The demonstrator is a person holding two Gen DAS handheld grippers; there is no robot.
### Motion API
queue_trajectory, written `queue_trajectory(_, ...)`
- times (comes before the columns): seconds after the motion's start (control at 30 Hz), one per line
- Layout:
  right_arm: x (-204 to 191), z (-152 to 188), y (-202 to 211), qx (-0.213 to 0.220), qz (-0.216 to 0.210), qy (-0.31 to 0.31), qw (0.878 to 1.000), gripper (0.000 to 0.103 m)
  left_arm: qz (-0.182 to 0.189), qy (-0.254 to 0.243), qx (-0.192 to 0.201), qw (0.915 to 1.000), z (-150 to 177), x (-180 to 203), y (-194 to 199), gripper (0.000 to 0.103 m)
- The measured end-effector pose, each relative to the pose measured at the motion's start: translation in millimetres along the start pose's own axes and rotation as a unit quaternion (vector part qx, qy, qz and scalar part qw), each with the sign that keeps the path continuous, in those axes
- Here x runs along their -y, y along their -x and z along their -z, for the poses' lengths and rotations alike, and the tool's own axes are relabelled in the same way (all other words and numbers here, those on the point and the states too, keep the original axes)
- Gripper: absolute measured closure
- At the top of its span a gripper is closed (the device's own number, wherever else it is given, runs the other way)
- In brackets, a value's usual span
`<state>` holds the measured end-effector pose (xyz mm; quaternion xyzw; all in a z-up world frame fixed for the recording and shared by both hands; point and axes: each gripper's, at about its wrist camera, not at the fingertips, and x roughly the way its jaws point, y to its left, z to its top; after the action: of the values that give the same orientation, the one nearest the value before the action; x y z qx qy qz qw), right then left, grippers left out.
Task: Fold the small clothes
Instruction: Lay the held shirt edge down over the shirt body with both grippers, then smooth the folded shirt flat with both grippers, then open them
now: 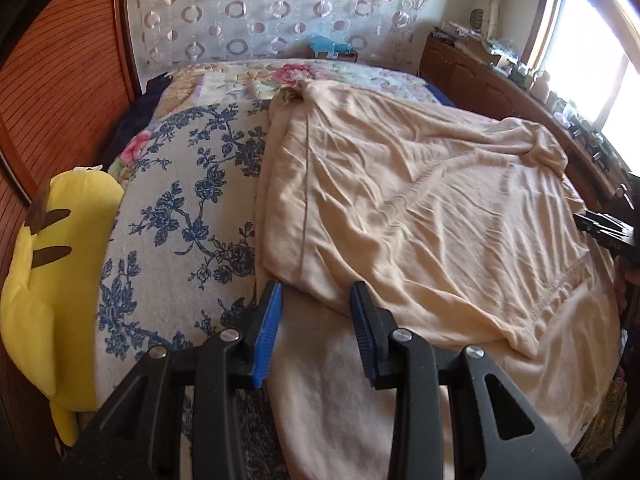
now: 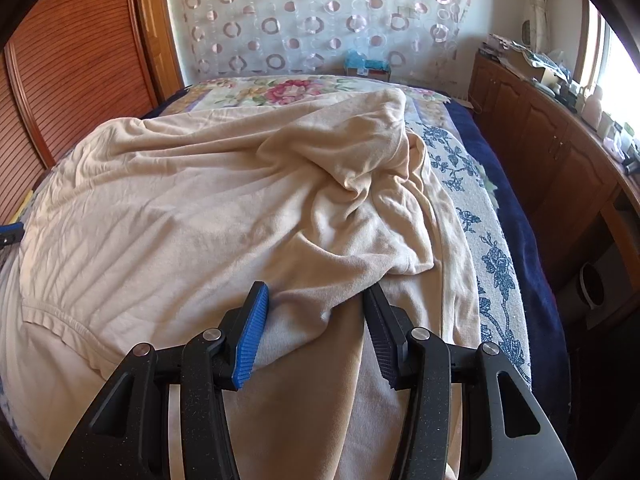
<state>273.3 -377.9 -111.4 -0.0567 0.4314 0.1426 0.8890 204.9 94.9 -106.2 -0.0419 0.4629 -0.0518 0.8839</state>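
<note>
Two grippers over one soft, creased cream garment [image 1: 420,200] spread on your floral bedspread [image 1: 180,200]: left gripper [image 1: 316,292] parted, hem corner just past its ribbed blue pads; right gripper [image 2: 316,292] parted, a rumpled fold lying between its fingers, unpinched.

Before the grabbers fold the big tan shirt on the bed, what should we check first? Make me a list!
1. Left gripper jaws apart, nothing pinched: ok.
2. Right gripper jaws apart over the shirt's near edge; pads not clearly pressing cloth: ok.
3. Shirt lying flat: not ok; it is wrinkled, and one side is bunched into a heap.
4. Sleeve on the left side already turned in along a straight fold: ok.
5. Yellow plush toy away from the shirt: ok, it sits at the bed's edge.
6. Shirt's far end, the collar: cannot tell, it is crumpled.
</note>
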Motion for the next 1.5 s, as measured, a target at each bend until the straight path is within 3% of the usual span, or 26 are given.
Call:
queue_trajectory(0.23,-1,0,0,0.0,0.0,0.0,1.0,0.053,0.004,-0.01,0.006,0.9999,-18,8,-3,0.07)
queue_trajectory(0.37,0,0,0,0.0,0.0,0.0,1.0,0.053,0.004,-0.023,-0.001,0.9997,-21,13,-5,0.099)
queue_trajectory(0.53,-1,0,1,0.004,0.009,-0.002,1.0,0.055,0.01,-0.031,0.035,0.9989,-18,17,8,0.101)
queue_trajectory(0.77,11,-3,3,0.01,-0.017,-0.032,0.999,0.079,0.015,-0.039,0.05,0.9979,-19,26,17,0.1)
queue_trajectory(0.9,9,-11,8,0.016,-0.018,-0.021,0.999,0.1,0.024,-0.032,0.07,0.9967,-22,25,24,0.101)
queue_trajectory(1.0,4,-17,21,0.035,-0.012,-0.001,0.999,0.102,0.023,-0.033,0.093,0.9949,-22,28,38,0.101)
queue_trajectory(1.23,16,-26,58,0.09,-0.018,-0.017,0.996,0.103,0.036,-0.044,0.139,0.9887,-22,36,79,0.101)
queue_trajectory(1.5,10,-33,76,0.102,-0.04,-0.008,0.994,0.103,0.043,-0.045,0.162,0.9849,-21,38,102,0.101)
